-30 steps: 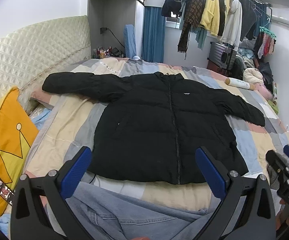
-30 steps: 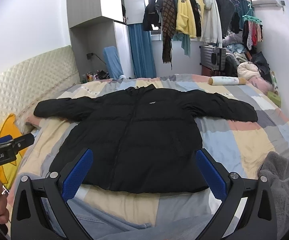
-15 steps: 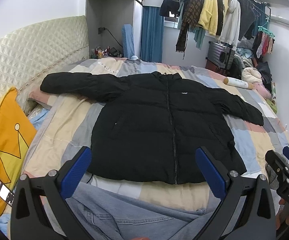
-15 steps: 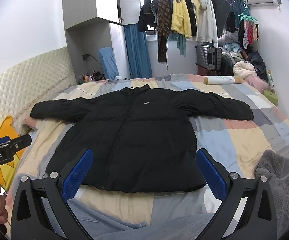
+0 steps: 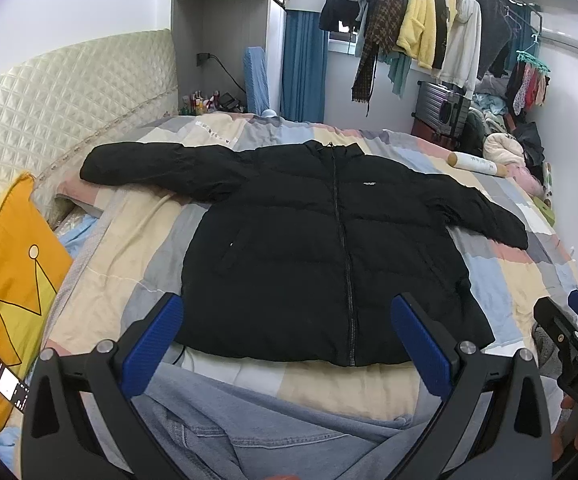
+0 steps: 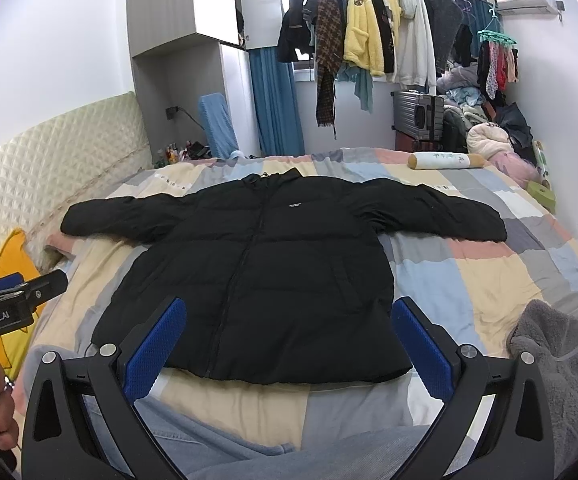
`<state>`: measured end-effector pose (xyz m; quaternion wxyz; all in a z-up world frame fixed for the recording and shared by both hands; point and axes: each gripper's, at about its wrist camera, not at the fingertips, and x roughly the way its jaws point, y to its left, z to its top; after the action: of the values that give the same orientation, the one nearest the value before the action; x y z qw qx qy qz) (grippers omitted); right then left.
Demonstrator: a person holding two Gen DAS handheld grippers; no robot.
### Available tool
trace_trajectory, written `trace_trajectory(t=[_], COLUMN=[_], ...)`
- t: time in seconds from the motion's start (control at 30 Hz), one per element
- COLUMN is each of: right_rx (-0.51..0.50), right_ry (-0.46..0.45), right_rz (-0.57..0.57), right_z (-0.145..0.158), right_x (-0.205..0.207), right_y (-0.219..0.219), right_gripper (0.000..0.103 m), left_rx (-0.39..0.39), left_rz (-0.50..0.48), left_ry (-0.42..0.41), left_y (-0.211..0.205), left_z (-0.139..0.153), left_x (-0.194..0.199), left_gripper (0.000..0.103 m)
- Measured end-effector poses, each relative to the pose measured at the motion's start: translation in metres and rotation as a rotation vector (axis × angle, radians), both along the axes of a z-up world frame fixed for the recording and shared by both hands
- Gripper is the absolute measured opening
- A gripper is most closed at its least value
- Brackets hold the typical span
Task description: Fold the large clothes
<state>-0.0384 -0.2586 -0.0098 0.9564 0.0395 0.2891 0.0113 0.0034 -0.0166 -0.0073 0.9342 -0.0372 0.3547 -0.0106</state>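
Fingers of both grippers spread wide, blue pads apart, nothing between them: left gripper and right gripper each held above the near edge of the bed, short of the jacket hem. Patchwork bedspread in beige, grey, blue and pink blocks, covering the bed. Quilted cream headboard along the left side. Black puffer jacket laid flat, front up, zipped, in the middle of the bedspread; collar toward the far side, hem toward the grippers, both sleeves stretched out sideways. Hanging clothes on a rail above the window, beyond the bed. Blue denim fabric bunched at the near edge, beneath the left gripper. Grey fleece heaped at the right edge of the right wrist view. Yellow crown-print pillow at the left, beside the headboard. Cylindrical bolster on the far right corner of the bed. Small white chest label right of the zip.
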Motion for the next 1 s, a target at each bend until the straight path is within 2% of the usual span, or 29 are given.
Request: trace_trajectory(t=[0.63, 1.0], right_rx=[0.0, 0.011], right_ry=[0.006, 0.004], right_rz=[0.01, 0.015], right_z=[-0.001, 0.01], right_x=[0.0, 0.011], right_y=[0.001, -0.001], right_gripper=[0.103, 0.103], left_rx=[-0.003, -0.026], left_rz=[0.0, 0.007], left_ry=[0.007, -0.008], left_y=[0.003, 0.008], left_z=[-0.001, 0.018], left_x=[-0.003, 0.009], left_gripper=[0.103, 0.103])
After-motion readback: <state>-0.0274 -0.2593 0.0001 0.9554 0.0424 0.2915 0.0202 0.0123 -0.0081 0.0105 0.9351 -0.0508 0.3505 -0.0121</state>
